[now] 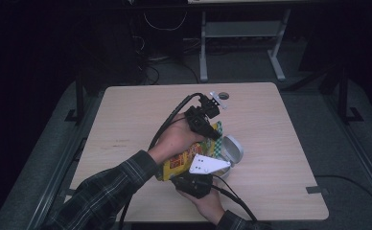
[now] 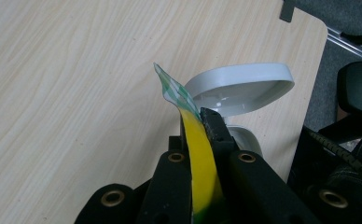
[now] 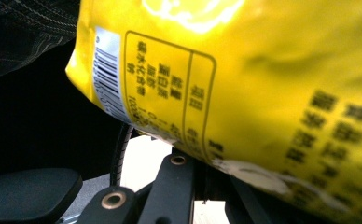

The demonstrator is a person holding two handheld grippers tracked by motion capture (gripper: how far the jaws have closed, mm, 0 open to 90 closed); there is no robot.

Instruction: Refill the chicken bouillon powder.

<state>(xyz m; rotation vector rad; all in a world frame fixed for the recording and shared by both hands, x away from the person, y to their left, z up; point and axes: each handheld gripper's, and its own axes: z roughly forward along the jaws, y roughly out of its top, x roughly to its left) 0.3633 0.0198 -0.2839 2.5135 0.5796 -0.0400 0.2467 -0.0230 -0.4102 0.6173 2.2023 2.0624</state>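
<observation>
A yellow snack bag (image 1: 186, 158) hangs above the wooden table (image 1: 126, 124), stretched between both grippers. My left gripper (image 1: 214, 134) is shut on the bag's upper edge; in the left gripper view its jaws (image 2: 202, 128) pinch the yellow film (image 2: 200, 163) just below the green-and-white checked seal. My right gripper (image 1: 180, 175), under its white three-cornered plate, is shut on the bag's lower edge. In the right gripper view the printed back of the bag (image 3: 263, 84) sits right above the jaws (image 3: 202, 165). A grey container (image 1: 232, 151) with its lid flipped up (image 2: 240, 86) stands just right of the bag.
A small white part (image 1: 217, 98) lies near the table's far edge beside a round hole. A person's plaid sleeve (image 1: 107, 191) comes in from the lower left. Black cables trail from both grippers. A desk frame (image 1: 203, 48) stands on the floor beyond the table.
</observation>
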